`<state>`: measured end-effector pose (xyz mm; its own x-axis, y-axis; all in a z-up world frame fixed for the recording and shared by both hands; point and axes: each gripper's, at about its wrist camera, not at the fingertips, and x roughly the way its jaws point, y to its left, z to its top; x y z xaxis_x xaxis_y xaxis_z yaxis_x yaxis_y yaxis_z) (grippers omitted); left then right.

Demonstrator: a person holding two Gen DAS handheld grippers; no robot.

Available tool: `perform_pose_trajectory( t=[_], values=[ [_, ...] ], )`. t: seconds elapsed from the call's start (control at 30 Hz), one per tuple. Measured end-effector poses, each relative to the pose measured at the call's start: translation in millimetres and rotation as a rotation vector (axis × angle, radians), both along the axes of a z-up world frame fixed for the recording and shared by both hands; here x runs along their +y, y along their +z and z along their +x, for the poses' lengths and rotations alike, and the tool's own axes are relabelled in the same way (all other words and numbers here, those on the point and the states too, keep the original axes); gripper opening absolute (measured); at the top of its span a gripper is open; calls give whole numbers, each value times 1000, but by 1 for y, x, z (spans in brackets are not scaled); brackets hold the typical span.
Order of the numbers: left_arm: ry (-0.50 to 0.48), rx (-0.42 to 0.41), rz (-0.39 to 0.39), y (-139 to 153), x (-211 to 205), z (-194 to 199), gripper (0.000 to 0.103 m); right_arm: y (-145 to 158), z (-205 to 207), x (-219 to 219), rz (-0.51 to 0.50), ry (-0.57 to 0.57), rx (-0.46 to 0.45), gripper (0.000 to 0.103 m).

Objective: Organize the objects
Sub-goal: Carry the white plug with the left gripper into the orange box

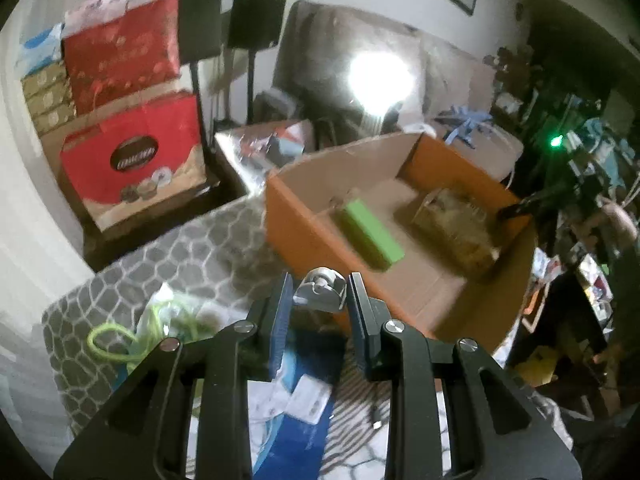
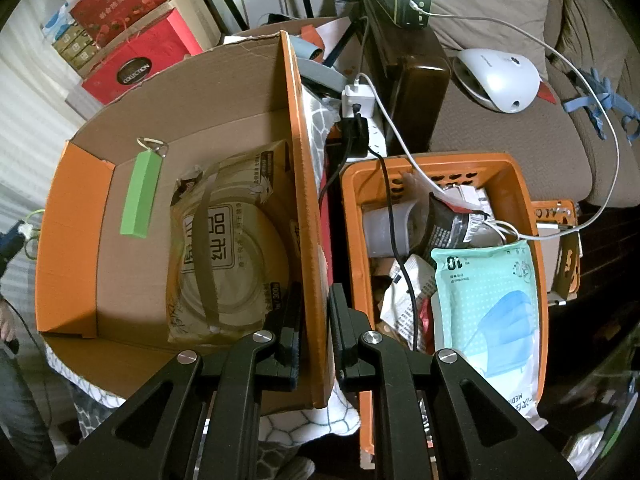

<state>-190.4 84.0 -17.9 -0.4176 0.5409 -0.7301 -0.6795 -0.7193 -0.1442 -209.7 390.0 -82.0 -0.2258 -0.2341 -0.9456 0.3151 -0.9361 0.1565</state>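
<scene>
Left hand-held gripper point(image 1: 319, 294) clamps something small; right hand-held gripper point(image 2: 314, 322) nearly closed.

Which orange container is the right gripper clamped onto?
The cardboard box: the right gripper pinches its side wall. The perforated plastic basket beside it is untouched.

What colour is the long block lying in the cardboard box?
Bright green block, clearest in the right wrist view.

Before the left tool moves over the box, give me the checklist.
1. Left tool grips the small silver object: ok.
2. Right tool clamps the cardboard box wall: ok.
3. Bare box floor beside the green block: ok.
4. Tissue pack lies clear of that bare floor: ok.
5. Grip firm enough to carry the silver object: cannot tell.
</scene>
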Motion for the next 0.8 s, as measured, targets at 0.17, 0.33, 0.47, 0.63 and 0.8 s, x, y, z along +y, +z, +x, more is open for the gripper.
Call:
perform_pose_trajectory(
  t=[0.17,0.33,0.47,0.63,0.8],
  values=[
    [-31,7,-5,12,30,2,26,0,0,0,2,1,0,13],
    [-80,-8,-38,6,68,4,26,0,0,0,0,1,-1,13],
    [-110,-21,-104,-8,98,9,26,1,0,0,0,1,0,13],
    [-93,-53,-153,-23,124,1,26,1,-1,-1,-9,-1,-1,13],
    [-48,-88,-206,-33,143,-17,26,1,-1,-1,-10,-1,-1,13]
  ],
)
